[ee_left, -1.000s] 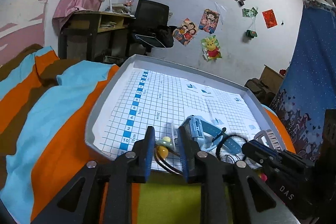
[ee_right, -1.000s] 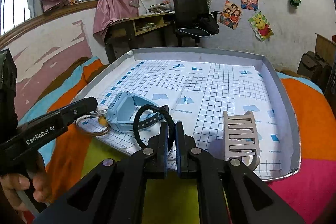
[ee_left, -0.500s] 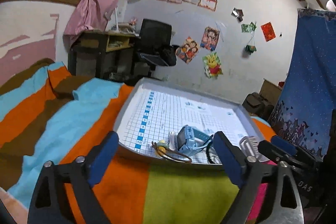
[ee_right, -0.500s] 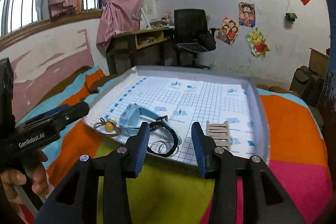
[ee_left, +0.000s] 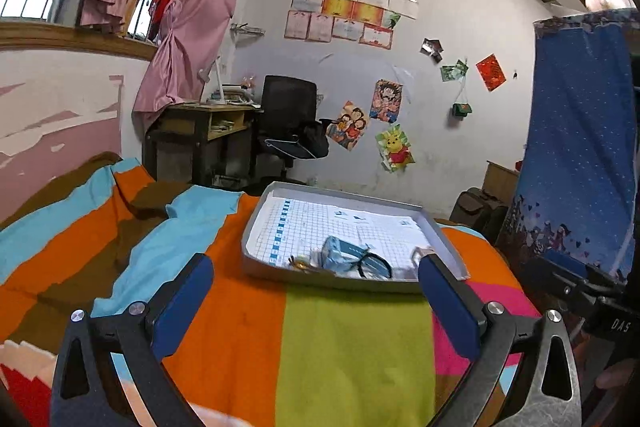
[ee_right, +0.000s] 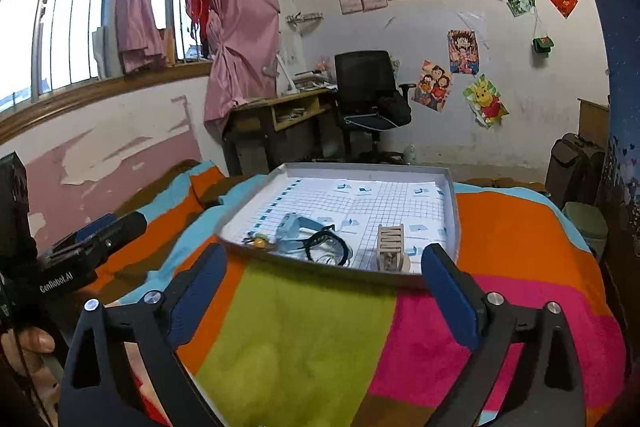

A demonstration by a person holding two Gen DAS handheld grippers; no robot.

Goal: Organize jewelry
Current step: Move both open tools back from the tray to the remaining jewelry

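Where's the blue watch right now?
In the right wrist view the blue watch lies in the grey tray near its front-left edge, between the yellow-bead ring on its left and the black band on its right.

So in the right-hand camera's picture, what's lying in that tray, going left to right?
Small yellow-beaded ring → light blue watch → black bracelet → pale slatted stand, all near the front edge of the tray.

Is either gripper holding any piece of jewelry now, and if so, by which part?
Nothing is held. The left gripper and the right gripper are both open and empty, above the blanket; the jewelry lies in the tray.
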